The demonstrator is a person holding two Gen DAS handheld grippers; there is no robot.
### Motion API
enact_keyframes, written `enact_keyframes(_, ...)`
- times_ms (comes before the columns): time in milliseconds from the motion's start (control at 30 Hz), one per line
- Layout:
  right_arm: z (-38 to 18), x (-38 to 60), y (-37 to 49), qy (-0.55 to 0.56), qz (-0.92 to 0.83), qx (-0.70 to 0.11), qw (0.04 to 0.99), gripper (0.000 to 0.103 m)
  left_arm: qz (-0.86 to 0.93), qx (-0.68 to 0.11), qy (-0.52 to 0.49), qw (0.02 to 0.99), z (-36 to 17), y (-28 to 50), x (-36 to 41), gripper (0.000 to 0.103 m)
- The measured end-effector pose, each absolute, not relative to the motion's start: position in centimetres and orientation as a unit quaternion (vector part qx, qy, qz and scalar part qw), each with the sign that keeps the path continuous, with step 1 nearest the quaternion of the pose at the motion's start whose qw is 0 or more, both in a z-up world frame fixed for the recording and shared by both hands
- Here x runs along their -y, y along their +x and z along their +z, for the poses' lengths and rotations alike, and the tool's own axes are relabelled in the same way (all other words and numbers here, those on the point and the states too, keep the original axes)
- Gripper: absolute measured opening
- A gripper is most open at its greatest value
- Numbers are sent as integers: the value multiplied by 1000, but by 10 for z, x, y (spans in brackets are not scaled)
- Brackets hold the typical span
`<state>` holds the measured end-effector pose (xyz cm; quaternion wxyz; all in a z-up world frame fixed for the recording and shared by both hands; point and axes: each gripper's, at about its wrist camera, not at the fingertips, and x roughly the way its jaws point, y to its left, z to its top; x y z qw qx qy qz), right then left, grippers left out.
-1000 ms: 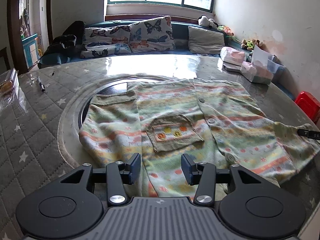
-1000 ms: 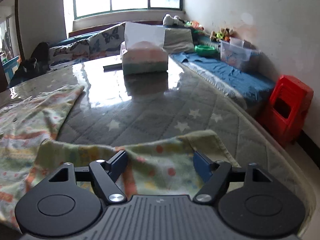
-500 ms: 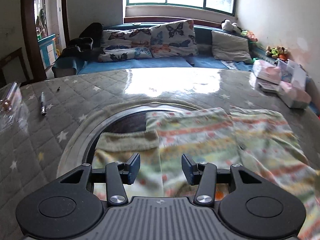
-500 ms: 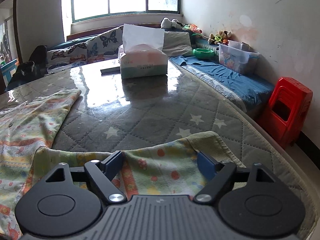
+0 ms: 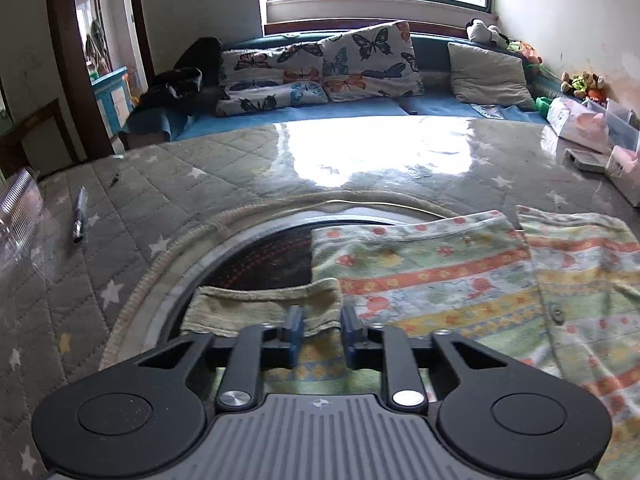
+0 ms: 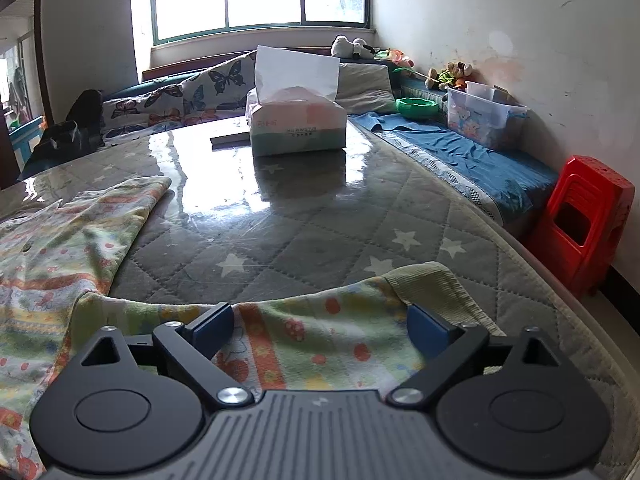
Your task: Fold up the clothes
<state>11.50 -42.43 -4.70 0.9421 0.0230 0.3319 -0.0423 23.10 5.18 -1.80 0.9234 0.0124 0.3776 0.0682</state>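
A pale green child's cardigan with orange and yellow stripes lies flat on the round table, buttons facing up. My left gripper sits low over the left sleeve's ribbed cuff, its jaws narrowed with cloth between them but a gap still showing. In the right wrist view the cardigan spreads to the left. My right gripper is wide open, low over the right sleeve, whose ribbed cuff lies just past the right fingertip.
A tissue box stands on the table behind the right sleeve. A pen and a clear container lie at the left. A dark round inset sits mid-table. A red stool stands right of the table edge.
My left gripper has moved forward and down to the left sleeve cuff and its jaws have narrowed. My right gripper has lowered slightly over the right sleeve and stays open.
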Motion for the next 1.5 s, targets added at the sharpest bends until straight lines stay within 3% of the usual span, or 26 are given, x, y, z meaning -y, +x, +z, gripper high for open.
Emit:
enact_keyframes(67, -47, 424, 115, 23, -42, -332, 942, 97, 67, -375, 6, 924, -16, 230, -56, 7)
enact_keyframes(567, -47, 422, 114, 20, -44, -332, 942, 97, 154, -276, -84, 945, 57, 117, -157, 5)
enact_keyframes(900, -47, 422, 115, 18, -41, -335, 941, 99, 236, -312, -83, 917, 16, 45, -207, 5)
enact_keyframes(1400, -48, 420, 132, 9, -22, -346, 938, 103, 274, -331, -96, 898, -13, 26, -216, 6)
enact_keyframes(1500, -48, 420, 132, 7, -20, -346, 938, 103, 280, -336, -92, 894, -10, 26, -217, 12)
